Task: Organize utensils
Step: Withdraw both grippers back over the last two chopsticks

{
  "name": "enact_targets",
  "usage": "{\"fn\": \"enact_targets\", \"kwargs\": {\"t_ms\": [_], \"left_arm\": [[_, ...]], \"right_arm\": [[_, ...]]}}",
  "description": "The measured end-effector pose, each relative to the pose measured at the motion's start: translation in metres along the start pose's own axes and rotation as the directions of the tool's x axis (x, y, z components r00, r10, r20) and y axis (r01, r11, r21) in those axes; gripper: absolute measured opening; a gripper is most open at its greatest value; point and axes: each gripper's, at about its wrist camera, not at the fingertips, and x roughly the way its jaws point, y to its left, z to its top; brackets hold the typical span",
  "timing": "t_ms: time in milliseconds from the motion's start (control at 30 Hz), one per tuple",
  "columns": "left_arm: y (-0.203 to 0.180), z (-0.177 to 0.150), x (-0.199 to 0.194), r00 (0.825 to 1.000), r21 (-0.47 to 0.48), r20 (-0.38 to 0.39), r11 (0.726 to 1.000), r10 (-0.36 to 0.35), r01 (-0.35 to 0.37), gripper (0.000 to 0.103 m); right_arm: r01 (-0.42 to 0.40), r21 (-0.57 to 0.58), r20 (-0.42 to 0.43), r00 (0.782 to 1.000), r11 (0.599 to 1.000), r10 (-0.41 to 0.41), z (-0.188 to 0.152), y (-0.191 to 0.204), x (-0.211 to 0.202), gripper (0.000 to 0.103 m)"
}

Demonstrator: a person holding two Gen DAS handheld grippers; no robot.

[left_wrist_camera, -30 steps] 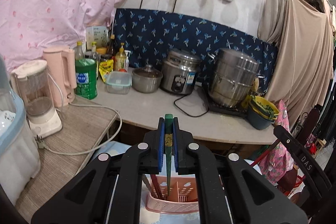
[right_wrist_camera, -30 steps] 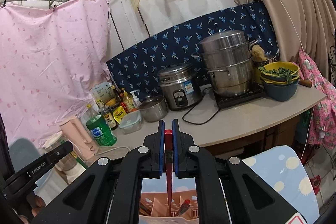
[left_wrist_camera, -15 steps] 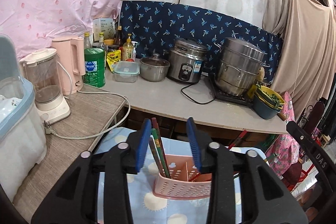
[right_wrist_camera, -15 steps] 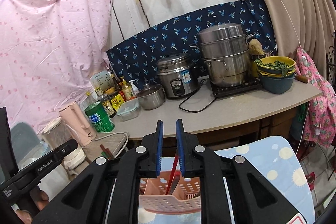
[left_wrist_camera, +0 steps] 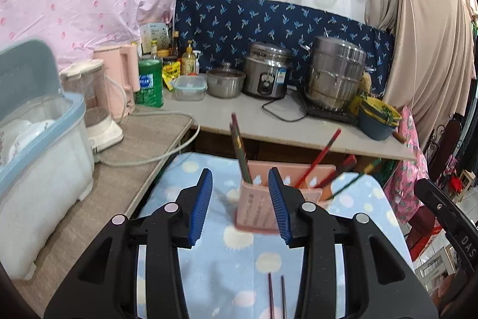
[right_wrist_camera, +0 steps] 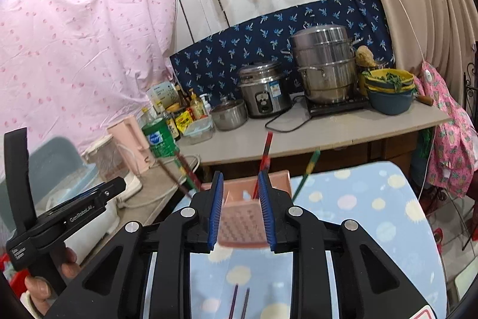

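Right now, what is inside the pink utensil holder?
The pink utensil holder holds several chopsticks leaning outward, dark and green at its left end, red and green further right. Their lower ends and the holder's floor are hidden by its walls.

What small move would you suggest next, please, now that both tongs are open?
Probably lower one of the tongs, say the right tongs, toward the two loose chopsticks lying on the cloth in front of the pink holder; the left tongs are empty too.

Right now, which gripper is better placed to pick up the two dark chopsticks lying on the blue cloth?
Either: both the left gripper and right gripper are open and empty, with the dark chopsticks lying centred beneath each.
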Motion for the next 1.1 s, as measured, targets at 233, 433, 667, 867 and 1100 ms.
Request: {"fn": "enact_targets", "kwargs": {"t_ms": [233, 433, 667, 867, 1100], "left_arm": [[0.013, -0.056, -0.022, 0.997, -0.003, -0.075, 1.000, 0.019, -0.019, 0.037], [0.017, -0.102, -0.038, 0.992, 0.019, -0.118, 0.999, 0.035, -0.033, 0.038], [0.014, -0.156, -0.046, 0.984, 0.060, -0.169, 0.997, 0.060, -0.050, 0.049], [0.011, -0.196, -0.048, 0.974, 0.065, -0.221, 0.997, 0.051, -0.037, 0.051], [0.010, -0.227, -0.049, 0.961, 0.062, -0.270, 0.997, 0.050, -0.034, 0.053]], "right_arm": [[-0.018, 0.028, -0.086, 0.996, 0.999, 0.020, -0.063, 0.003, -0.035, 0.025], [-0.012, 0.058, -0.142, 0.990, 0.998, 0.020, -0.114, 0.003, -0.057, 0.024], [0.037, 0.031, -0.216, 0.976, 0.999, -0.030, -0.169, 0.001, -0.072, 0.025], [0.069, -0.028, -0.270, 0.960, 0.997, -0.074, -0.213, 0.004, -0.077, 0.025], [0.063, -0.091, -0.319, 0.944, 0.994, -0.089, -0.246, 0.017, -0.075, 0.025]]}}
